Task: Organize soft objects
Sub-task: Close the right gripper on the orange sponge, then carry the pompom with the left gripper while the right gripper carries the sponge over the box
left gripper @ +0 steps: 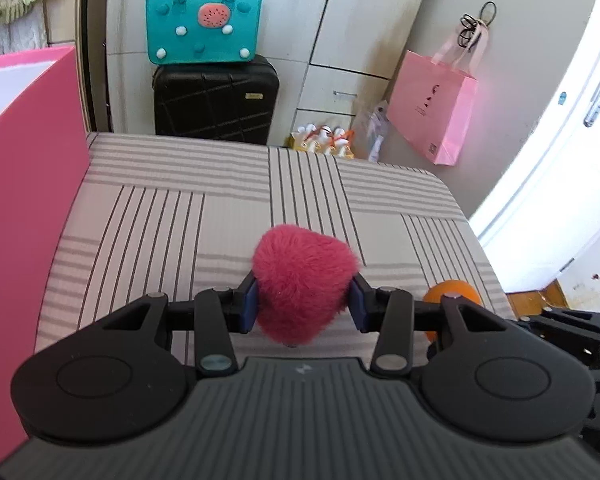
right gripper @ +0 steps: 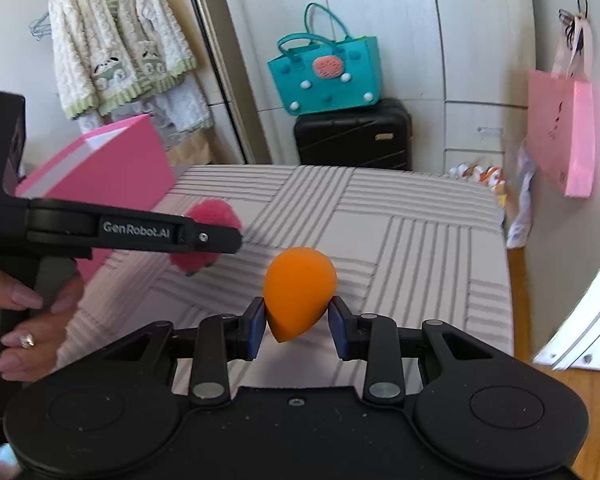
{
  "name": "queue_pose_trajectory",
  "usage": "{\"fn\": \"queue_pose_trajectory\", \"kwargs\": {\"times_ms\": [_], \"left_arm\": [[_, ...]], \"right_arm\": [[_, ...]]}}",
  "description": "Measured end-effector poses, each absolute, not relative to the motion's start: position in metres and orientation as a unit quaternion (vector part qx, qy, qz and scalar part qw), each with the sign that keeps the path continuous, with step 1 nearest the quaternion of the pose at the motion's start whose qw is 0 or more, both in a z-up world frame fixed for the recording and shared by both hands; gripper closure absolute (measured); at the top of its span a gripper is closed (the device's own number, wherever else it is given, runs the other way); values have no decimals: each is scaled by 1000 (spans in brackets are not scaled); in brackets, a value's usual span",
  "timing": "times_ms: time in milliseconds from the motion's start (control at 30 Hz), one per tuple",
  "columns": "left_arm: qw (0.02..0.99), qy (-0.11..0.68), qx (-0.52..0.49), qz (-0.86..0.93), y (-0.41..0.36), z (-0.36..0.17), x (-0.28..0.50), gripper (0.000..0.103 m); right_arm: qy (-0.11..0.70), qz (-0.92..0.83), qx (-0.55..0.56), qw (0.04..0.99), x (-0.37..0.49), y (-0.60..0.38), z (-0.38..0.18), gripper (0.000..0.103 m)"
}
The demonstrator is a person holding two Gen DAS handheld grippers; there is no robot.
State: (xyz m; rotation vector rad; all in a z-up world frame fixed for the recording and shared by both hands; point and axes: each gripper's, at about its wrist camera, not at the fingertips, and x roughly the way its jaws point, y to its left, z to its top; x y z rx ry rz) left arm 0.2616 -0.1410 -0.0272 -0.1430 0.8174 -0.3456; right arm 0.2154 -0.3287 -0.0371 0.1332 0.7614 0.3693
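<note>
My left gripper (left gripper: 302,306) is clamped on the pink fluffy heart (left gripper: 302,280), my right gripper (right gripper: 298,330) pinches the orange sponge (right gripper: 298,294) — both lifted above the striped bed (left gripper: 220,208). Farther left stands the pink box (right gripper: 112,164) — nothing visibly stowed, so both drops remain, I judge.

From my left wrist camera, the left gripper (left gripper: 303,300) has its blue pads (left gripper: 250,307) pressed into either side of a fuzzy pink heart (left gripper: 302,286), held above the striped mattress (left gripper: 228,208) near its front edge. An orange sponge (left gripper: 452,294) peeks out by the right edge, partly hidden behind the gripper's linkage. A pink box (left gripper: 24,208) stands along the mattress's left edge.
</note>
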Motion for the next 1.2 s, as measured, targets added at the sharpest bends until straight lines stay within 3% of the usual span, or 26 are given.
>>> {"fn": "queue_pose_trajectory", "kwargs": {"times_ms": [1200], "left_arm": [[886, 365, -2, -285, -36, 61, 110, 60]], "right_arm": [[356, 279, 11, 892, 104, -242, 47, 64]]}}
